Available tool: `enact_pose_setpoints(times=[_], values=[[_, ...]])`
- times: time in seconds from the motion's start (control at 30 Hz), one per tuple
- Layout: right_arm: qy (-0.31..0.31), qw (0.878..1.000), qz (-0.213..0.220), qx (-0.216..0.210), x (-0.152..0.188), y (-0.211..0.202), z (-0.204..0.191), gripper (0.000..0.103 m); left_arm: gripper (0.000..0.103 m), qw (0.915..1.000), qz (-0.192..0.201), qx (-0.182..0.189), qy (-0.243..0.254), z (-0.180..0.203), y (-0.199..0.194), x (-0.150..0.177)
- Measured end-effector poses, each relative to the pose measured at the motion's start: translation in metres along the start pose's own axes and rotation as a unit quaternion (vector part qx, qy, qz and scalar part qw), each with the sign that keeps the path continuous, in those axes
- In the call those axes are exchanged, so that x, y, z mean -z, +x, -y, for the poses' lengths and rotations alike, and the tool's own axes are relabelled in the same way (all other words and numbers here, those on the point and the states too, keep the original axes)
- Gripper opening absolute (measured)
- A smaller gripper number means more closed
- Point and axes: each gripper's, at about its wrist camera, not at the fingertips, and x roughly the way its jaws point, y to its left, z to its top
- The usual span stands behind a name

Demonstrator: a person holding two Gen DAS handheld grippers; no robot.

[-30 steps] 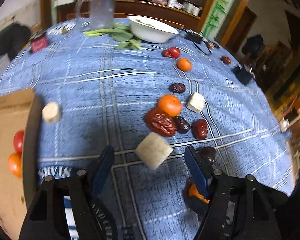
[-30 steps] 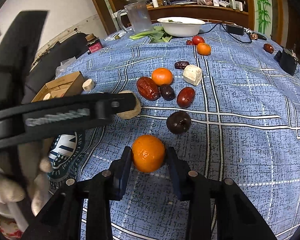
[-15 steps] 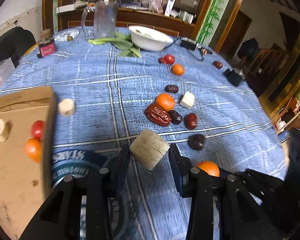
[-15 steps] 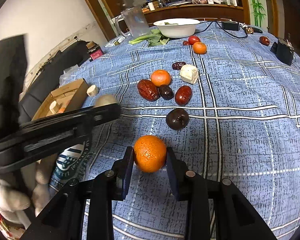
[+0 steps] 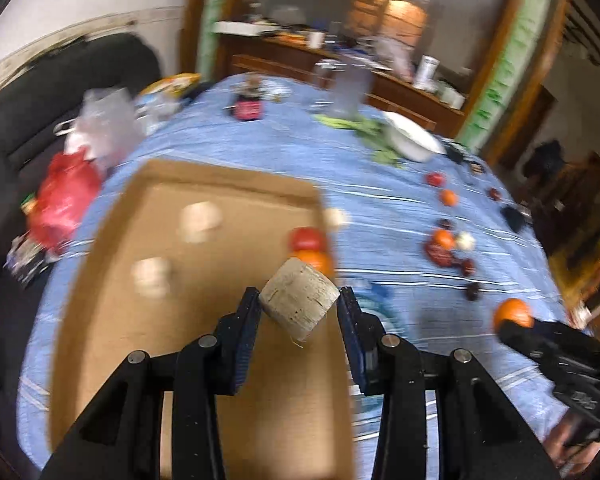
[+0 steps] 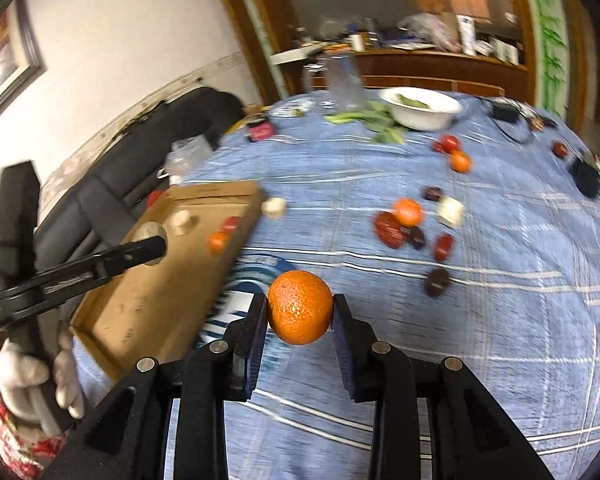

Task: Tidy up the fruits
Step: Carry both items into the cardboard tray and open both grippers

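Over the box: left gripper (image 5: pixel 298 312) clenched on a pale cylinder chunk (image 5: pixel 298 304), held above the cardboard box (image 5: pixel 148 320) near its right wall.
Chunk's axis: tilted, flat round end facing up and right.
Right gripper (image 6: pixel 300 320): grasping an orange (image 6: pixel 300 307) above the blue tablecloth (image 6: pixel 500 320), just right of the box.
Box contents: tomato (image 5: pixel 307 239), small orange (image 5: pixel 314 258) and two pale chunks; bare floor at centre.
Loose fruit: cluster well right on the cloth.

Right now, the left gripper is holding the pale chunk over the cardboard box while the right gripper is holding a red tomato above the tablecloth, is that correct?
Not quite: the right gripper is shut on an orange, not a tomato, as the right wrist view shows. The rest holds: the left gripper holds the pale chunk over the cardboard box.
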Motion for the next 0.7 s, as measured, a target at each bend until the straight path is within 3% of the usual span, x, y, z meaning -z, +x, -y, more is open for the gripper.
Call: enact_pose_setpoints(times=[0.2,0.4,0.7], values=[[-0.05,0.998,-0.026,-0.031,-0.017,0.04,-0.063,0.035,0.039,0.9987,-0.015,-0.029,-0.039,-0.054,0.007,0.006],[-0.102,0.993,-0.053,-0.03,-0.021,0.097,-0.11,0.035,0.039,0.9977,-0.04,-0.037,-0.039,-0.065,0.026,0.001],[-0.137,0.987,-0.079,-0.007,-0.014,0.143,-0.123,0.035,0.039,0.9966,-0.058,-0.032,-0.049,-0.067,0.045,-0.003]])
